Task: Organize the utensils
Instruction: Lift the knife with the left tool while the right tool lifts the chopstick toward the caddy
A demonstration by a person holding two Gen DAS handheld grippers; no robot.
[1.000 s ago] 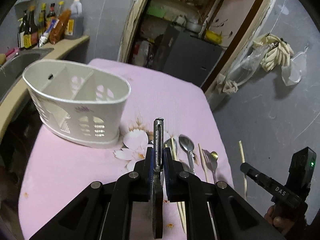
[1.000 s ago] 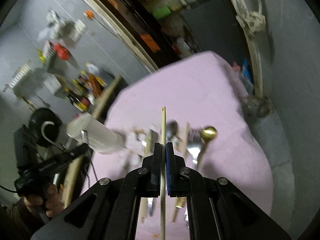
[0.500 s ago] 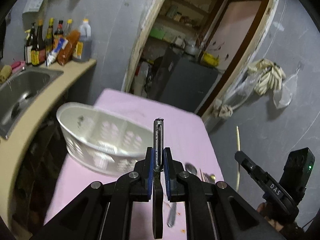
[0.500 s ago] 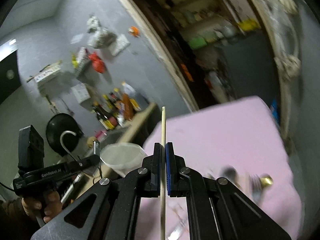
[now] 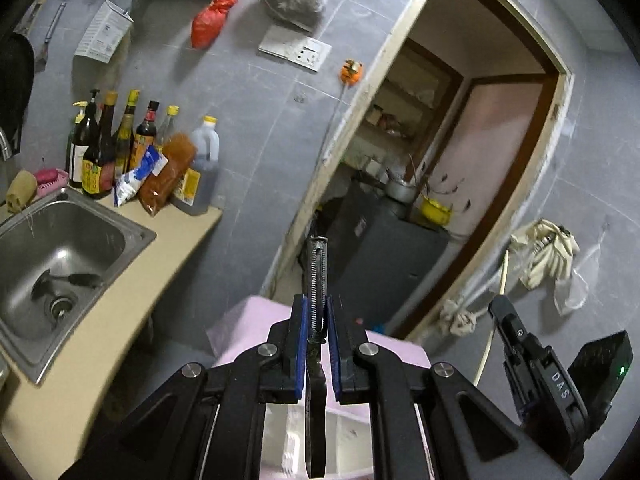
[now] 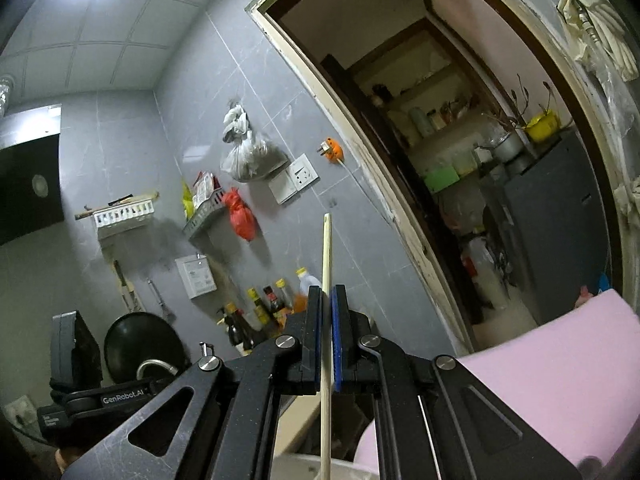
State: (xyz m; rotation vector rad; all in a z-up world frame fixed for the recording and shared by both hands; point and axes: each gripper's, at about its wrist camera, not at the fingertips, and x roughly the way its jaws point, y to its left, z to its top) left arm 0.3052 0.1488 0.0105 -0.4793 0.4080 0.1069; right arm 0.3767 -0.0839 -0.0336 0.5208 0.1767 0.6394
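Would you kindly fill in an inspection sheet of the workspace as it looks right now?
Surface: pink cloth covers the table.
Job's things: metal utensil and chopstick, both clamped; white holder only partly visible below.
Clutter: sauce bottles beside the sink.
Grippers: left gripper shut on the utensil; right gripper shut on the chopstick.
Cables: nothing seen.
Surroundings: grey tiled wall, open doorway, wall socket.

Left gripper (image 5: 317, 322) and right gripper (image 6: 328, 320) raised, fingers (image 5: 298, 340) clamped shut.
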